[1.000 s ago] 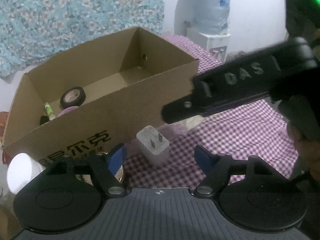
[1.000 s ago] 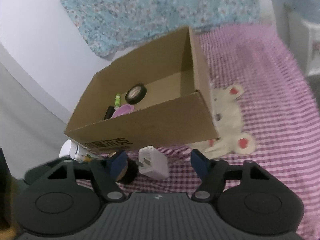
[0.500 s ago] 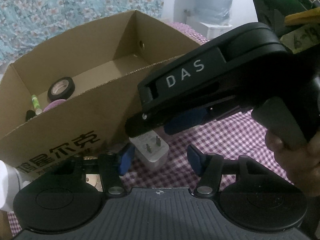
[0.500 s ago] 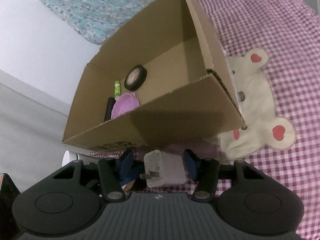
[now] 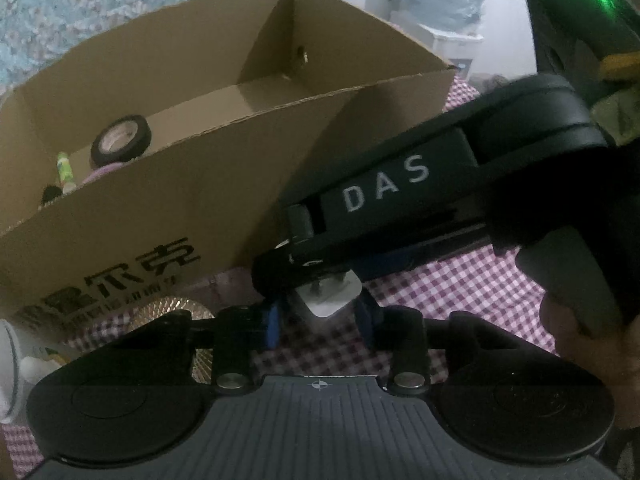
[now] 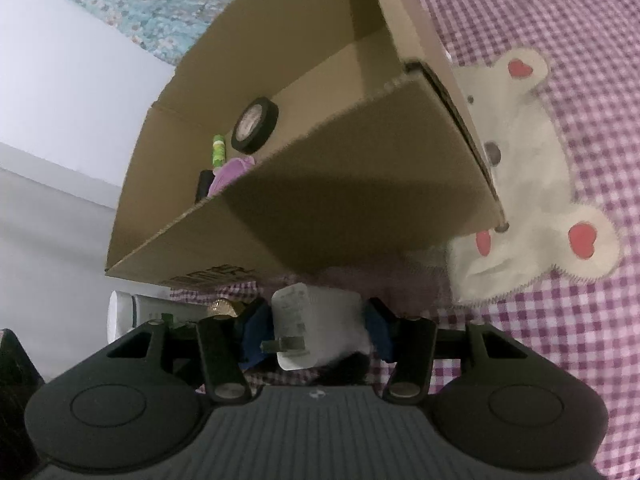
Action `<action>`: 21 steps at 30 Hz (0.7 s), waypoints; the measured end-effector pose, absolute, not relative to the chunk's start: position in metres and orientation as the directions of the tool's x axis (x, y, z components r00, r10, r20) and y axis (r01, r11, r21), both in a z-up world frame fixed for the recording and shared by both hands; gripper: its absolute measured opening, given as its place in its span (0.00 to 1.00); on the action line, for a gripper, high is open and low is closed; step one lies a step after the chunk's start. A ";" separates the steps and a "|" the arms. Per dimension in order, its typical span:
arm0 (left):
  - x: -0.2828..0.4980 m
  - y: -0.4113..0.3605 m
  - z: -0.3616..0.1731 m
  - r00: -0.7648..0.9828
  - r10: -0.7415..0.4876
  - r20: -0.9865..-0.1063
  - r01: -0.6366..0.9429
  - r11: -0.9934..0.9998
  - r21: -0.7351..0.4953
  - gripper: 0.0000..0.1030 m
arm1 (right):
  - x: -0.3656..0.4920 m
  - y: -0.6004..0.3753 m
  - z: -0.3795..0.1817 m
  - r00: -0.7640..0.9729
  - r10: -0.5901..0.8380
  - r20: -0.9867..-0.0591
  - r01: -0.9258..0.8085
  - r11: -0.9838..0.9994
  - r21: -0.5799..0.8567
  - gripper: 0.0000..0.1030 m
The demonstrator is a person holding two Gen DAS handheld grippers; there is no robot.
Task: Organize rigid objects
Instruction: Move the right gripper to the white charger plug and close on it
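Observation:
A white plug adapter lies on the checked cloth in front of the cardboard box. My right gripper has its blue pads against both sides of the adapter. In the left wrist view the adapter sits between the narrowed fingers of my left gripper, with the right gripper's black body reaching over it from the right. The box holds a black tape roll, a green tube and a pink round thing.
A white bottle lies left of the box front, beside a gold round lid. A cream bear patch is on the purple checked cloth to the right. A water dispenser stands behind the box.
The right gripper came down from the right over the adapter and closed its fingers on it. The left gripper's fingers narrowed around the same adapter and moved closer to the box.

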State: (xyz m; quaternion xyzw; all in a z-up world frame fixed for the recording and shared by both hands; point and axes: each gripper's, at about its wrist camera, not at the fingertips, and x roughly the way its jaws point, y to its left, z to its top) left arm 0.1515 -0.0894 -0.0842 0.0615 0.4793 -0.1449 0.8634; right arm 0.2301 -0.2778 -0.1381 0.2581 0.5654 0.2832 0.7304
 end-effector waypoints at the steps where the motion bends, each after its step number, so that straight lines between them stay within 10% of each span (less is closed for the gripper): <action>1: 0.151 -0.089 -0.084 0.498 -0.196 -0.845 0.307 0.951 -0.040 0.35 | 0.230 -0.278 -0.139 0.200 0.709 -0.676 -0.114 0.702 0.703 0.53; 21: 0.110 -0.093 -0.023 0.606 -0.226 -0.763 0.307 0.951 -0.037 0.32 | 0.193 -0.294 -0.086 0.299 0.701 -0.647 -0.165 0.706 0.688 0.39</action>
